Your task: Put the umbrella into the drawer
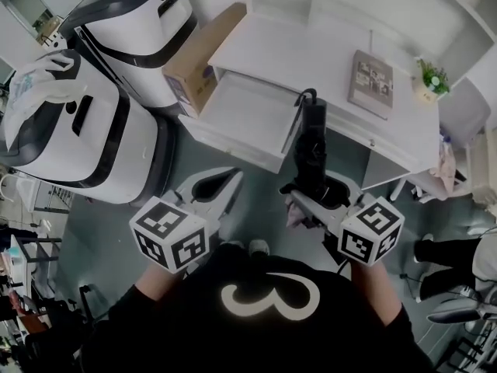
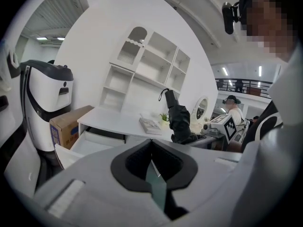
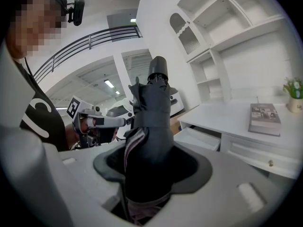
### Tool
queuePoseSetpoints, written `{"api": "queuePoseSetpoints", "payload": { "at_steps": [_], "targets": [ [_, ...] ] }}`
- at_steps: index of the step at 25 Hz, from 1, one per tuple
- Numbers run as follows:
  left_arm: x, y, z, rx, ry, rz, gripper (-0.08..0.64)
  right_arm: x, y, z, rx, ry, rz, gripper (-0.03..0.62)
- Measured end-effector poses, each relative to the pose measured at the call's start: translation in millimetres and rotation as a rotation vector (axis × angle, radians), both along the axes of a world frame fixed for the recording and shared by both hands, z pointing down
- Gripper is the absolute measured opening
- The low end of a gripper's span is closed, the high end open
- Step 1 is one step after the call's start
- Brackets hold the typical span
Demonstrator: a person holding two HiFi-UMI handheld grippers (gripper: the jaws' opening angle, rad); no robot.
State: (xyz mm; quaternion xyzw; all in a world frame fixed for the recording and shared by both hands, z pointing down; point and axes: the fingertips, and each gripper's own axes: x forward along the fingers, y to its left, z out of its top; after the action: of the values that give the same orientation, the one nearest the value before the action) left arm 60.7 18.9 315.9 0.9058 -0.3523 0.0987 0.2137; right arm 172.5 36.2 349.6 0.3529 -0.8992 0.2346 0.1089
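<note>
A folded black umbrella [image 1: 313, 150] sticks out forward from my right gripper [image 1: 314, 189], whose jaws are shut on its lower end. In the right gripper view the umbrella [image 3: 154, 122] fills the space between the jaws of the right gripper [image 3: 151, 160], with its cap pointing up. The white desk's drawer [image 1: 248, 115] stands pulled open, just beyond the umbrella's tip and to its left. My left gripper [image 1: 229, 179] hangs in front of the drawer's near edge, shut with nothing in it. The left gripper view shows the left gripper [image 2: 151, 148], the drawer [image 2: 94, 143] and the umbrella [image 2: 180, 119].
On the white desk [image 1: 311, 53] lie a book [image 1: 371, 82] and a small potted plant [image 1: 431, 78]. A cardboard box [image 1: 203, 57] leans at the desk's left end. Two white-and-black machines [image 1: 70, 127] stand further left. A white shelf unit [image 2: 147, 65] rises behind the desk.
</note>
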Motion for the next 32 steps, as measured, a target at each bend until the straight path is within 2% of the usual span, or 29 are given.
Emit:
{"api": "queuePoseSetpoints", "payload": {
  "at_steps": [9,21,32],
  "targets": [
    [-26,-44,10,-0.018,0.008,-0.052,0.009,-20,-50,7,-0.009,0.033,-0.050,0.235],
    [-57,-170,35,-0.072,0.007,-0.052,0.009,-55,-169,43,-0.081,0.134,-0.096,0.235],
    [-106,-262,65,-0.129,0.003,-0.079,0.009,-94,-251,105,-0.177,0.304,-0.181,0.235]
  ]
}}
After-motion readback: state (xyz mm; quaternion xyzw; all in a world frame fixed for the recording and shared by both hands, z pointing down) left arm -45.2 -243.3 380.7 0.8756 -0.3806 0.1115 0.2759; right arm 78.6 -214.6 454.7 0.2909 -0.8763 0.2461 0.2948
